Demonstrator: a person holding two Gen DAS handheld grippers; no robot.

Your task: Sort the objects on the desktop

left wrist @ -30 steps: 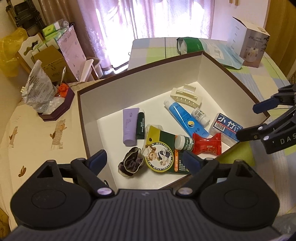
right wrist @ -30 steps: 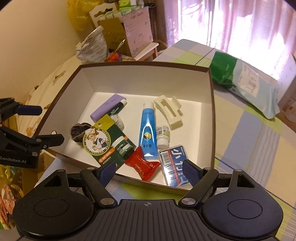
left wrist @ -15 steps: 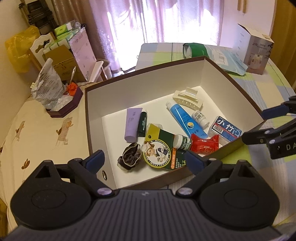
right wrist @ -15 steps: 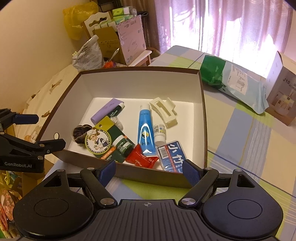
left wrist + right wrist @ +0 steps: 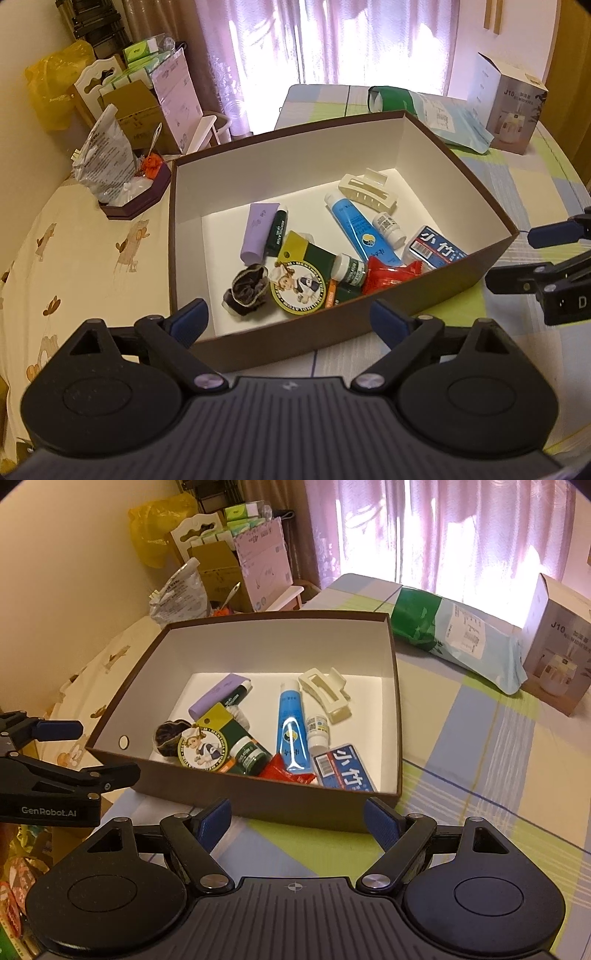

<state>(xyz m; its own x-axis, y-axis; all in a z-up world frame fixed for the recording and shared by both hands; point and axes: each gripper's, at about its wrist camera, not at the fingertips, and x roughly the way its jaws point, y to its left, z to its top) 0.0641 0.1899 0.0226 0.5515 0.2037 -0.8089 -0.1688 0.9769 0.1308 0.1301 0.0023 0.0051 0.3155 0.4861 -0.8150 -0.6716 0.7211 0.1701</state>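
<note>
The brown box (image 5: 424,291), white inside, sits open on a table with a checked cloth (image 5: 480,760), and the small desk things lie together on its floor. A blue tube (image 5: 356,230) lies near the middle, with a cream hair clip (image 5: 367,190) touching its cap end and a small white bottle (image 5: 388,229) just beside it. Next to the bottle is a blue and white packet (image 5: 434,251), and a red wrapper (image 5: 391,273) rests against the near wall. To the left lie a purple tube (image 5: 256,232) and a dark green stick (image 5: 277,230) side by side, then a green carded pack with a round label (image 5: 301,284) and a dark hair tie (image 5: 247,290).

The left gripper (image 5: 288,319) hangs over the near wall of the box, fingers spread wide with nothing between them. The right gripper (image 5: 295,818) hovers before the near wall too, likewise spread and empty. That wall stands between both grippers and the things inside.

Beyond the box a green and pale mailing bag (image 5: 454,635) lies on the cloth, with a cardboard carton (image 5: 557,646) at the far right. Off the table's left edge stand a yellow bag (image 5: 55,88), cardboard boxes (image 5: 136,107) and a small dark tray (image 5: 136,195) holding a crumpled plastic bag.
</note>
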